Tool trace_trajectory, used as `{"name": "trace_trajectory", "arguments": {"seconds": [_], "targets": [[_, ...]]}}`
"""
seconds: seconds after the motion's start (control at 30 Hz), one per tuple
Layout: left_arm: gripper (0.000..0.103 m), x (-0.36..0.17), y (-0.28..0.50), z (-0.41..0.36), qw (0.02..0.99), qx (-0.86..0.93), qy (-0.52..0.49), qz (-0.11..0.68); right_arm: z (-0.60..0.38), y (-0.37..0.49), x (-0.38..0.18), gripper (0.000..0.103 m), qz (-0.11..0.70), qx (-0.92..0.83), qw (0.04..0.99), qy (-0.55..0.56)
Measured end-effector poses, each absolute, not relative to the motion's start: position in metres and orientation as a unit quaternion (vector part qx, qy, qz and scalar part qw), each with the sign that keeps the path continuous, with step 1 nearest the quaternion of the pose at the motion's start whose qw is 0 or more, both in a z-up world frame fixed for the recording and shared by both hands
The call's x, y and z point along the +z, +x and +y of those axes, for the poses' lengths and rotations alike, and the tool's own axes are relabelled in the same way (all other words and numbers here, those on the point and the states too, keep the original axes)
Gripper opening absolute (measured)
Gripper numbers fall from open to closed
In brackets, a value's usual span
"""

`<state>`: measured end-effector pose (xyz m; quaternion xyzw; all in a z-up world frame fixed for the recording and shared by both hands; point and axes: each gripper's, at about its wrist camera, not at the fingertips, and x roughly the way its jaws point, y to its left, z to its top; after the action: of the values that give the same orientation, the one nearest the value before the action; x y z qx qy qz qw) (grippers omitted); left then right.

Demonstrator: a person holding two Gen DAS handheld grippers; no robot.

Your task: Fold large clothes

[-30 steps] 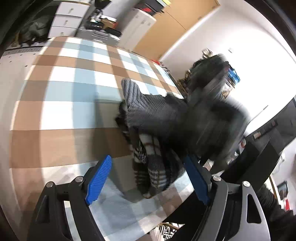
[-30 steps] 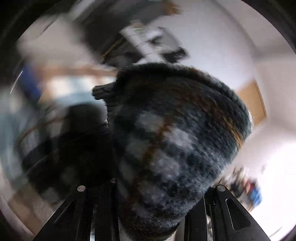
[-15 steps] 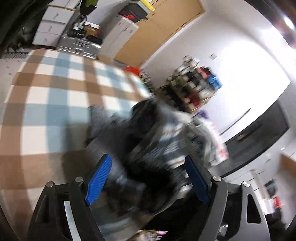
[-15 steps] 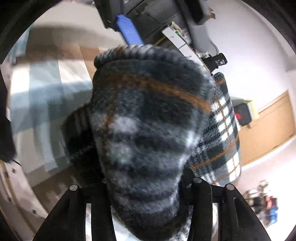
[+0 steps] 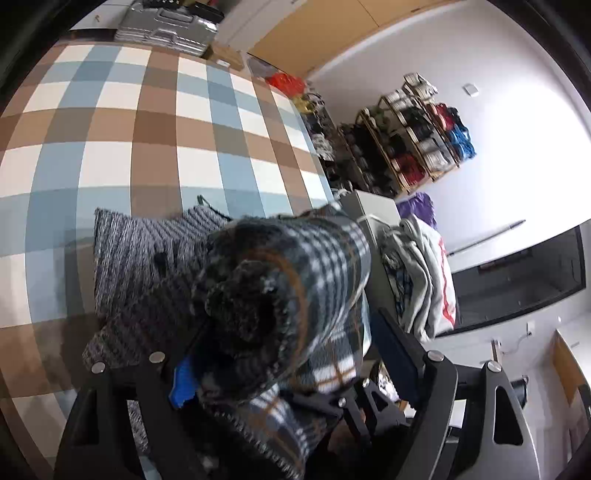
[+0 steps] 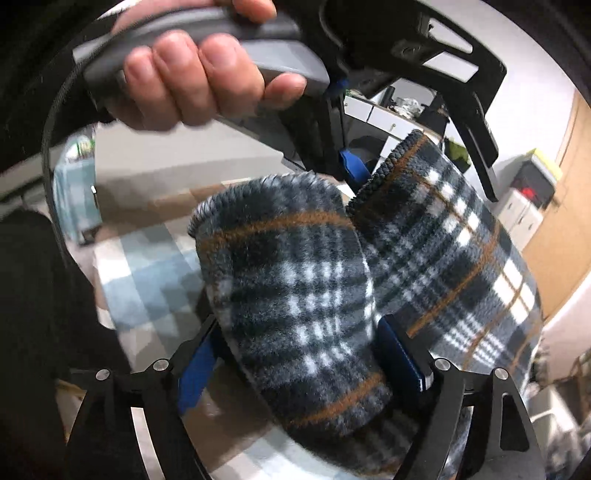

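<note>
A dark plaid fleece garment [image 5: 310,266] is bunched up over a grey striped knit sweater [image 5: 140,258], which lies on the checked table [image 5: 110,147]. My left gripper [image 5: 288,332] has its jaws wide and closing a little, with the fleece bulging between them and hiding most of one blue pad [image 5: 181,384]. In the right wrist view, a rolled fold of the fleece [image 6: 295,295] lies between the jaws of my right gripper [image 6: 297,325], which are opening, with a gap at the left pad [image 6: 195,365]. A hand [image 6: 192,81] holds the left gripper [image 6: 417,158] just above the fleece.
The table's right edge runs close beside the garments. Past it stand a wooden shelf of folded clothes [image 5: 417,147] and a white box with a pile of grey clothes [image 5: 421,277]. A silver suitcase [image 5: 166,22] lies beyond the far edge.
The left gripper swung toward the table's right edge and the fleece now fills the space between its jaws. The right jaws have spread apart off the fleece roll they were pinching.
</note>
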<state>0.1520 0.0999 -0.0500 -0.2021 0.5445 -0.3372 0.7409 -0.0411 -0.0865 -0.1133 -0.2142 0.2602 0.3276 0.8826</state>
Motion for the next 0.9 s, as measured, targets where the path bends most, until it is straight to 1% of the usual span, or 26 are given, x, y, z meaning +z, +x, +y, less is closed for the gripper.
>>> {"name": "trace_trajectory", "arguments": {"seconds": [0.03,0.07,0.1,0.17,0.23,0.3,0.53,0.7,0.77,0.83,0.9], "targets": [[0.048,-0.048,0.151,0.098,0.744,-0.336,-0.200,0.541,-0.093,-0.042,-0.110,0.086,0.269,0.338,0.882,-0.188],[0.028,-0.045,0.151,0.096,0.750,-0.328,-0.192,0.541,-0.102,-0.039,-0.108,0.086,0.277,0.351,0.880,-0.160],[0.017,-0.042,0.151,0.095,0.751,-0.327,-0.190,0.540,-0.111,-0.032,-0.104,0.088,0.283,0.363,0.878,-0.131],[0.014,-0.039,0.151,0.093,0.754,-0.325,-0.185,0.540,-0.123,-0.024,-0.097,0.089,0.299,0.392,0.867,-0.075],[0.012,-0.034,0.151,0.090,0.757,-0.325,-0.156,0.545,-0.135,-0.016,-0.093,0.092,0.314,0.428,0.847,-0.021],[0.012,-0.029,0.153,0.095,0.756,-0.323,-0.154,0.548,-0.147,-0.008,-0.090,0.096,0.328,0.462,0.823,0.035],[0.011,-0.032,0.156,0.120,0.756,-0.306,-0.150,0.559,-0.180,0.023,-0.094,0.098,0.352,0.541,0.722,0.248],[0.011,-0.052,0.168,0.142,0.748,-0.306,-0.171,0.563,-0.181,0.039,-0.104,0.098,0.368,0.539,0.682,0.331],[0.012,-0.063,0.173,0.147,0.741,-0.310,-0.188,0.565,-0.180,0.050,-0.107,0.098,0.375,0.534,0.673,0.349],[0.019,-0.069,0.173,0.157,0.742,-0.312,-0.201,0.558,-0.188,0.064,-0.109,0.098,0.380,0.526,0.665,0.370],[0.021,-0.073,0.167,0.171,0.741,-0.306,-0.222,0.556,-0.189,0.077,-0.116,0.098,0.388,0.513,0.649,0.406]]}}
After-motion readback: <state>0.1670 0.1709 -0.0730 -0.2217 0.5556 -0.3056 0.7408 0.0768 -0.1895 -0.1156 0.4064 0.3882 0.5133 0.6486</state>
